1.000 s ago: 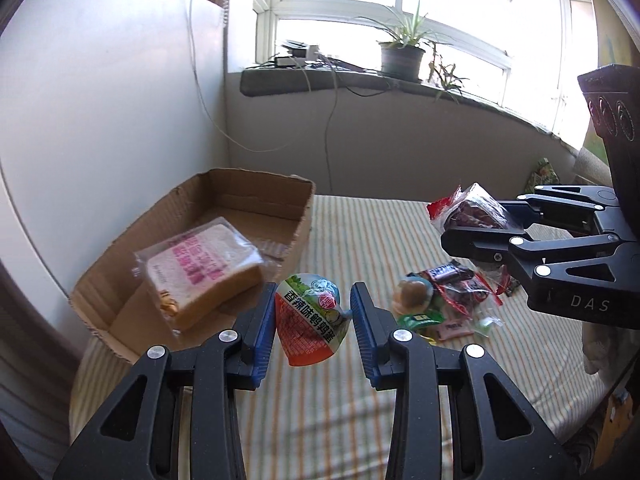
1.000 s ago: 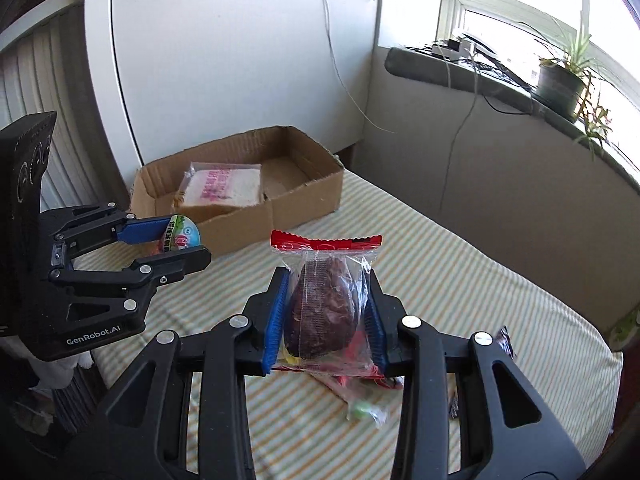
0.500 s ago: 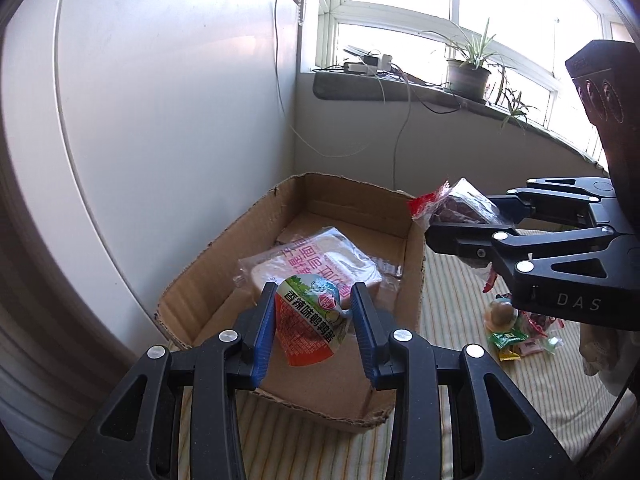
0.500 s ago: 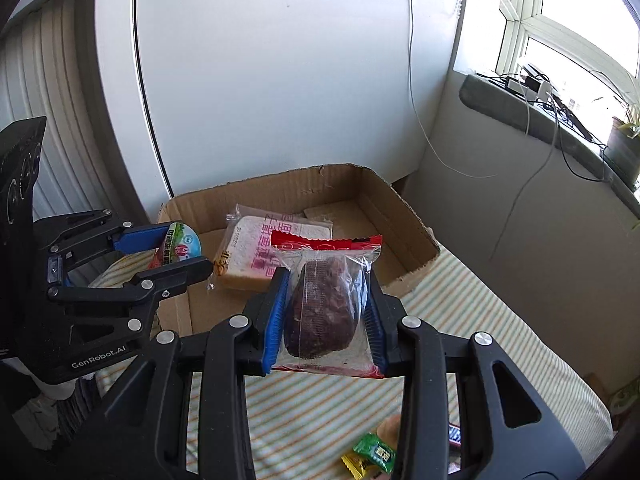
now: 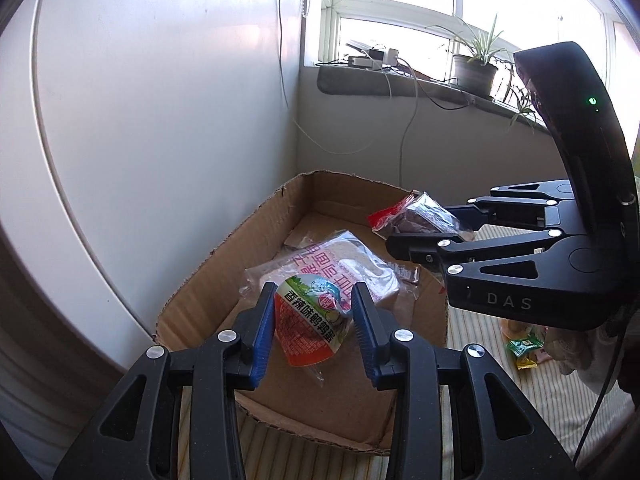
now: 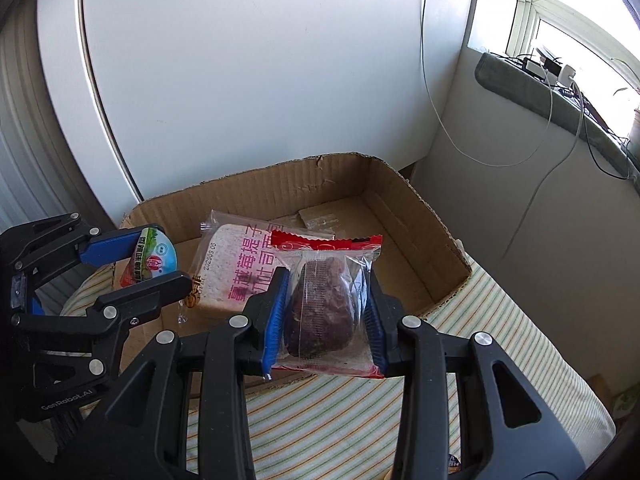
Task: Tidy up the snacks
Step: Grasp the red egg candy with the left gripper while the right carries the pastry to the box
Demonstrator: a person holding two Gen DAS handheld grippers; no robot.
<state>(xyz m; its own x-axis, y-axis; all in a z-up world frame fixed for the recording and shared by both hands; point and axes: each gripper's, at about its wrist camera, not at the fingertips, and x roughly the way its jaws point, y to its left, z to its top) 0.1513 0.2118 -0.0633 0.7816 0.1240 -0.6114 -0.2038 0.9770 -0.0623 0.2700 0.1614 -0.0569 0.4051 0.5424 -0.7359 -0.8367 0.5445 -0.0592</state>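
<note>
My left gripper (image 5: 314, 312) is shut on a small red and green snack cup (image 5: 310, 326) and holds it above the near end of the open cardboard box (image 5: 224, 256). My right gripper (image 6: 326, 296) is shut on a clear packet with a dark brown cake and red ends (image 6: 322, 306), held over the box's near wall (image 6: 436, 240). A wrapped bread slice with pink print (image 6: 236, 264) lies inside the box; it also shows in the left wrist view (image 5: 340, 264). Each gripper shows in the other's view, the right gripper (image 5: 404, 228) and the left gripper (image 6: 156, 264).
The box sits on a striped cloth surface (image 6: 500, 320) against a white wall panel (image 6: 240, 80). Loose snack packets (image 5: 524, 348) lie on the cloth to the right. A windowsill with a potted plant (image 5: 476, 68) and cables is behind.
Both grippers have moved left from the snack pile to over the box, each still holding its snack. The box now fills the middle of both views.
</note>
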